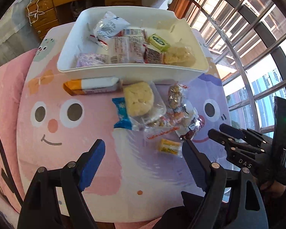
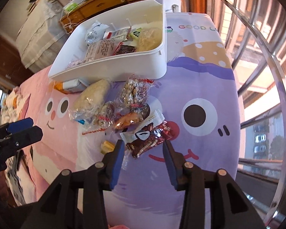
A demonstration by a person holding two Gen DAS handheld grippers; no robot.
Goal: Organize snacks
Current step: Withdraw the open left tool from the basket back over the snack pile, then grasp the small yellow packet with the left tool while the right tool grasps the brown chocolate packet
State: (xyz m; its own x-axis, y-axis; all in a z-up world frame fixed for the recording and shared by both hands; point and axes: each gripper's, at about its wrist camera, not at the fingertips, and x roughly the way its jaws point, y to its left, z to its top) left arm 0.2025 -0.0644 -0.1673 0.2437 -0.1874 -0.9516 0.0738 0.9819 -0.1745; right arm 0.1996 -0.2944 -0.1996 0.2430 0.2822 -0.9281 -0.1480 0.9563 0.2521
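Your right gripper (image 2: 143, 147) stands released around the brown snack packet (image 2: 150, 139) lying nearest you of the snack pile in front of the white bin (image 2: 112, 70), while your left gripper (image 1: 143, 148) hangs wide and empty.

Left wrist camera is riding on the left gripper (image 1: 143, 150), looking steeply down and forward over the cartoon-print cloth (image 1: 57, 152), close above the loose snack pile (image 1: 152, 110). Right wrist camera is sitting on the right gripper (image 2: 143, 148), tilting down likewise, slightly nearer the pile's window side. Both are taking in the white bin (image 1: 135, 72), the pile, the wooden drawers (image 1: 47, 15) behind and the barred window (image 2: 267, 76). Each is catching the other gripper at its frame edge.
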